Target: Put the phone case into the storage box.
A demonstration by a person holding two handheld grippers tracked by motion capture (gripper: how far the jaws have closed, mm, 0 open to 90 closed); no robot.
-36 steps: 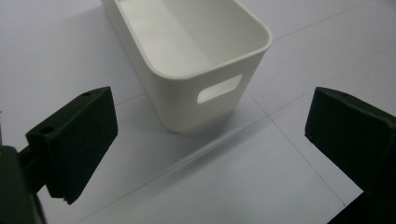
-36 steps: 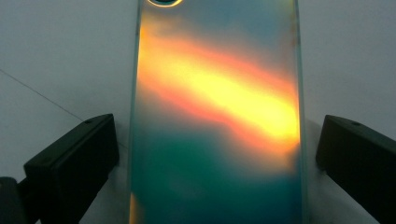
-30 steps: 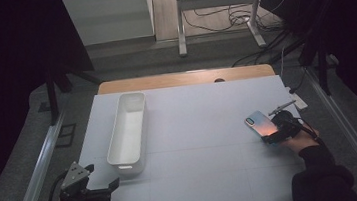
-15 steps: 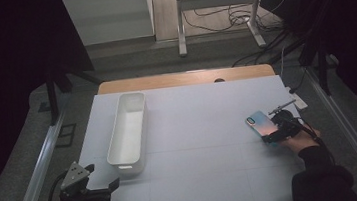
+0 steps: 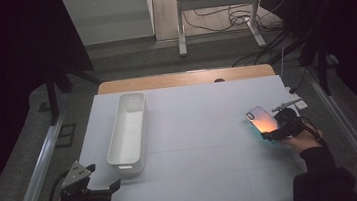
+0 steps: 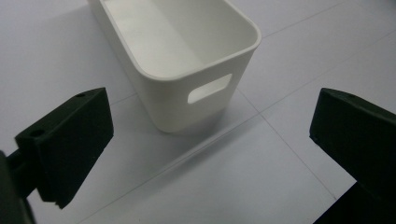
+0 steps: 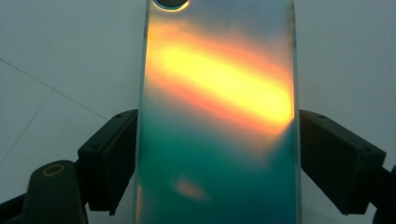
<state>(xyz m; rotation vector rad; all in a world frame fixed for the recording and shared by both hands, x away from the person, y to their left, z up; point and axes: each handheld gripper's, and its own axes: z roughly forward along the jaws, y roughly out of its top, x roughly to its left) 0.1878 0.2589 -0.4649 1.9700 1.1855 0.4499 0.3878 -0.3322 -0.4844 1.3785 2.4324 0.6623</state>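
Between the right gripper's [image 5: 275, 129] clamped fingers [image 7: 112, 158] — iridescent phone [image 7: 219, 116], long axis outward, camera end away; left gripper [image 6: 210, 158] spread, empty.

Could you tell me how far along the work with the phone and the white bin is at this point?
Done: the right hand-held gripper has its jaws closed on the sides of the iridescent phone. In hand: the phone sits at the table's right side, far from the white bin. Left: it probably goes into the bin, which looks empty. The left hand-held gripper waits open near the bin's end.
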